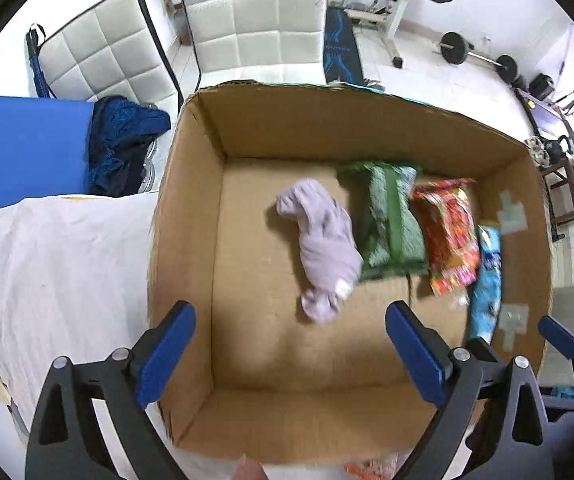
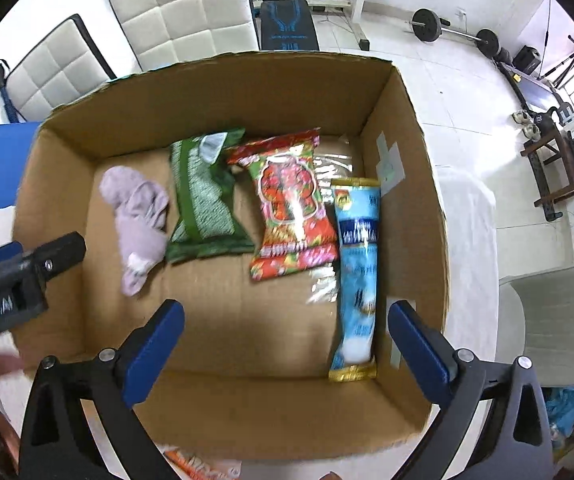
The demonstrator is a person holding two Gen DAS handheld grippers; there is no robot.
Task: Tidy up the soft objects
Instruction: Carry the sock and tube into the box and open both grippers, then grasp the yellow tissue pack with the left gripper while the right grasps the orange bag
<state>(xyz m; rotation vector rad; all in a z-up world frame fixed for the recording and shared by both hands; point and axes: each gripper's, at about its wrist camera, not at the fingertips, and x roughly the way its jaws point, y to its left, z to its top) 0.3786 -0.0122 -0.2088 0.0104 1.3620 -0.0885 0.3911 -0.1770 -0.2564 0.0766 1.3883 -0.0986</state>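
Observation:
An open cardboard box [image 1: 191,240] [image 2: 419,152] holds a lilac cloth [image 1: 323,244] [image 2: 139,220], a green packet [image 1: 391,224] [image 2: 203,200], a red packet [image 1: 451,236] [image 2: 291,208] and a light blue packet [image 1: 487,280] [image 2: 357,272] side by side on its floor. My left gripper [image 1: 291,340] is open and empty above the box's near part. My right gripper [image 2: 287,340] is open and empty above the box's near right. The left gripper's body also shows at the left edge of the right wrist view [image 2: 27,276].
The box sits on a white-covered table [image 1: 59,272]. A blue mat [image 1: 27,152] and dark blue cloth [image 1: 123,144] lie beyond. White padded chairs [image 1: 255,16] stand behind. Gym weights [image 2: 455,32] are at the back right. An orange packet [image 2: 195,466] lies near the front edge.

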